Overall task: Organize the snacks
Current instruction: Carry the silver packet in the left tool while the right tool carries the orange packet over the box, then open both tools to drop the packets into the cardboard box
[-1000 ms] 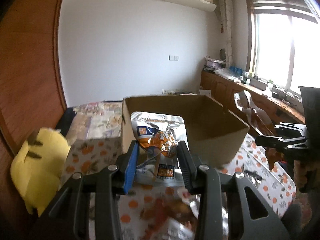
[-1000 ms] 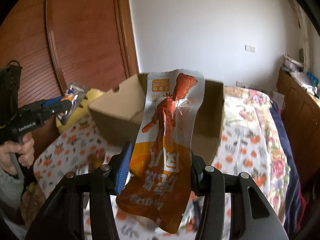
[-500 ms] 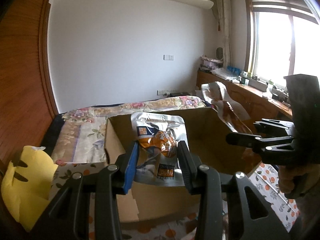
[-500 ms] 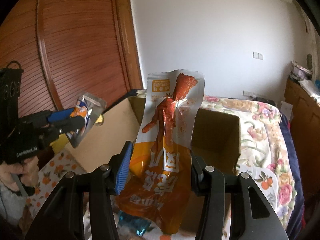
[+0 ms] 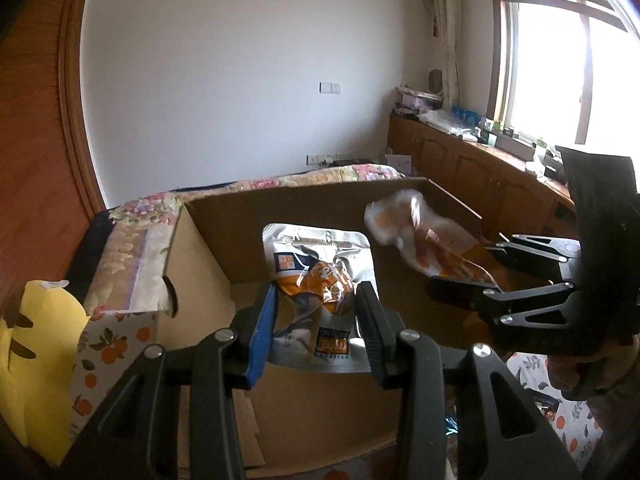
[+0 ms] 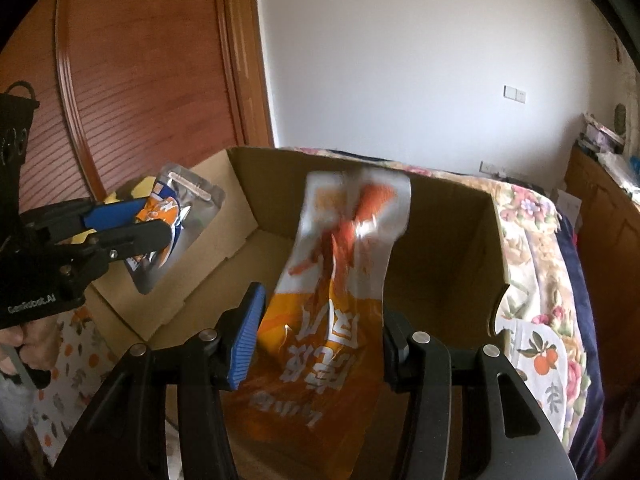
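Nearest in the left wrist view, the left gripper is closed on a silver snack pouch, with the two fingers pinching its lower middle part so that the pouch stands upright. I think it is held this way so that it can drop flat into the cardboard box below it.

In the right wrist view, the right gripper has an orange snack bag between its fingers. The gap between the fingers looks wide, and the upper part of the bag is blurred and bends toward 12 o'clock. Whether the fingers press the bag or let it loose, I cannot tell.

Both packs hang over the open box: the silver pouch at about 9 o'clock in the right wrist view, and the orange bag at about 2 o'clock in the left wrist view. The two packs are apart and do not touch. The box floor under them looks bare, so the release seems to be the next step.

Around the box there is a cloth with orange fruit print and a yellow soft thing at 8 o'clock. Farther away is a flowered bed cover. The tall box walls are the main obstacle, and each gripper should stay away from the other one.
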`<action>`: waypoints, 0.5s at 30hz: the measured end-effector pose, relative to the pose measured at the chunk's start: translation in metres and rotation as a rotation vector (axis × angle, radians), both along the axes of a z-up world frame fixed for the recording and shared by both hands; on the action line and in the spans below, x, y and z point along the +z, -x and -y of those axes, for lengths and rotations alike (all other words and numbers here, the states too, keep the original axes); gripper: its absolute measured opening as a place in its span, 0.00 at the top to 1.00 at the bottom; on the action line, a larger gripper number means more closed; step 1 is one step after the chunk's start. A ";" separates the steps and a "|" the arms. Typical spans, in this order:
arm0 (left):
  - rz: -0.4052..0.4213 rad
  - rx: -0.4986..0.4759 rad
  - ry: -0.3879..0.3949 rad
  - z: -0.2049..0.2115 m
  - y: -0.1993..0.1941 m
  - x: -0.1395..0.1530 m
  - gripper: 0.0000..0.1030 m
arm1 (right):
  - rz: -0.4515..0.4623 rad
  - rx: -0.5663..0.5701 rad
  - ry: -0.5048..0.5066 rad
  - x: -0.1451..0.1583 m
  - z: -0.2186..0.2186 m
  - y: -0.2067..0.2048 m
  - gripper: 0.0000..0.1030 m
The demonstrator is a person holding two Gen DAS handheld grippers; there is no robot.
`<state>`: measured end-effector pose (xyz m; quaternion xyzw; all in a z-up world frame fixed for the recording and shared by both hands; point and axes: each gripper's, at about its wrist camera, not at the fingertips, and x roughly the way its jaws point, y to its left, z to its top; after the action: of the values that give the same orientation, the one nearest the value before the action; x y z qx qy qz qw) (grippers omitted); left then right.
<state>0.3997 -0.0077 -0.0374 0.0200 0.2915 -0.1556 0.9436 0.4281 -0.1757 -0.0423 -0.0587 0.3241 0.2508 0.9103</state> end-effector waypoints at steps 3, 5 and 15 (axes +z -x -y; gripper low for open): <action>0.000 -0.006 -0.019 0.004 0.002 0.000 0.60 | -0.010 -0.008 0.004 -0.002 0.000 0.000 0.51; 0.001 -0.010 -0.029 0.006 0.005 0.001 0.57 | -0.004 -0.011 0.006 -0.001 0.000 0.000 0.51; -0.031 0.031 -0.047 -0.001 0.021 0.016 0.43 | 0.044 -0.054 -0.005 0.021 0.012 0.029 0.45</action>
<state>0.3785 -0.0068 -0.0218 0.0352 0.3098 -0.1343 0.9406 0.3988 -0.1876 -0.0213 -0.0532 0.3046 0.2257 0.9238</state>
